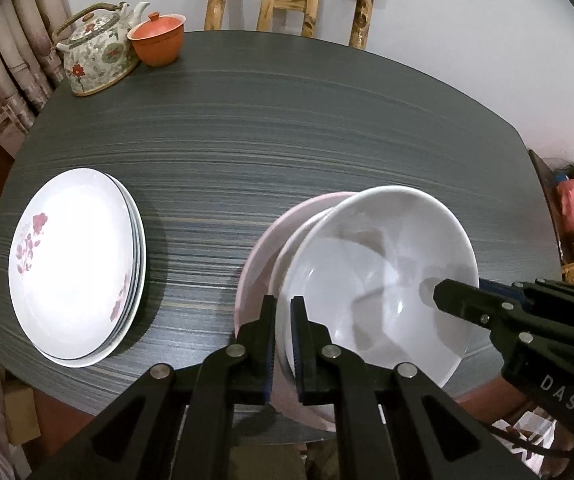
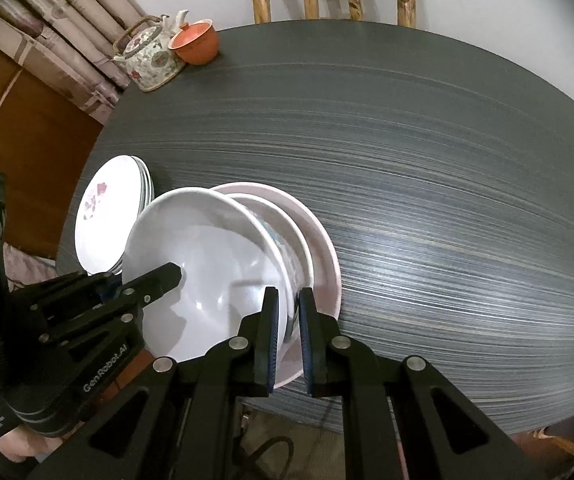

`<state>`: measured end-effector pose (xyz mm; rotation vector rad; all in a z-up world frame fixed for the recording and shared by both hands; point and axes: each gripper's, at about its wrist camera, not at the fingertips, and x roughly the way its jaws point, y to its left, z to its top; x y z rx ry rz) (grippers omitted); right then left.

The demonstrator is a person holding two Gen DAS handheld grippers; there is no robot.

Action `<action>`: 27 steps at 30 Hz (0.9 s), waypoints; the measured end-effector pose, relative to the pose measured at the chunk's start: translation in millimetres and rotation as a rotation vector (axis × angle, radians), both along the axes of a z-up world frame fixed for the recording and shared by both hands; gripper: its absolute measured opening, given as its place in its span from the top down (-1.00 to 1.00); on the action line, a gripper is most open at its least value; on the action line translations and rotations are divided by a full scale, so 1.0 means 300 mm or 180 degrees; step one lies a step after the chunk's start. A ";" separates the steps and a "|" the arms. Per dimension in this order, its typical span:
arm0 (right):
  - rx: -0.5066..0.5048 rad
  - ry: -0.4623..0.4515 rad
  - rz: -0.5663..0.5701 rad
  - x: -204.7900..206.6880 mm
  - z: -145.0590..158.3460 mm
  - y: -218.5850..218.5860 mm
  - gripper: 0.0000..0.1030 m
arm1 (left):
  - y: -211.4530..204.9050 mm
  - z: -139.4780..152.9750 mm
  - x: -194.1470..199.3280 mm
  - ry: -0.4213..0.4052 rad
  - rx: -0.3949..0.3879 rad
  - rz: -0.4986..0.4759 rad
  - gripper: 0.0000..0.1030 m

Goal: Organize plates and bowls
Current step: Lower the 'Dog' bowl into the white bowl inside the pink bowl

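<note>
Holding one white bowl (image 1: 383, 280) by its rim, both grippers are pinched shut on it — the left gripper (image 1: 283, 308) on one side, the right gripper (image 2: 289, 300) on the other. The bowl sits tilted over two more bowls, a white one and a pink bowl (image 2: 323, 240) at the bottom, near the lower middle of each view. It looks almost nested, so the bowl pile seems nearly done. At the left of the frame, a stack of flowered plates (image 1: 75, 264) already sits neat on the dark table (image 1: 287, 128). What is left, I think, is setting the bowl flat and letting go. A flowered teapot (image 1: 97, 54) and an orange lidded cup (image 1: 158, 38) stand far off at the upper left — nothing blocks the way.
</note>
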<state>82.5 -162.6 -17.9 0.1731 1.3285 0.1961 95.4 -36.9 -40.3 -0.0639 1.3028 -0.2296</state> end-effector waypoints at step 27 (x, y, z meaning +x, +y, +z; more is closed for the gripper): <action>0.0003 -0.0065 -0.0138 0.002 -0.050 -0.010 0.79 | -0.013 0.009 -0.003 -0.0264 0.0113 0.0035 0.87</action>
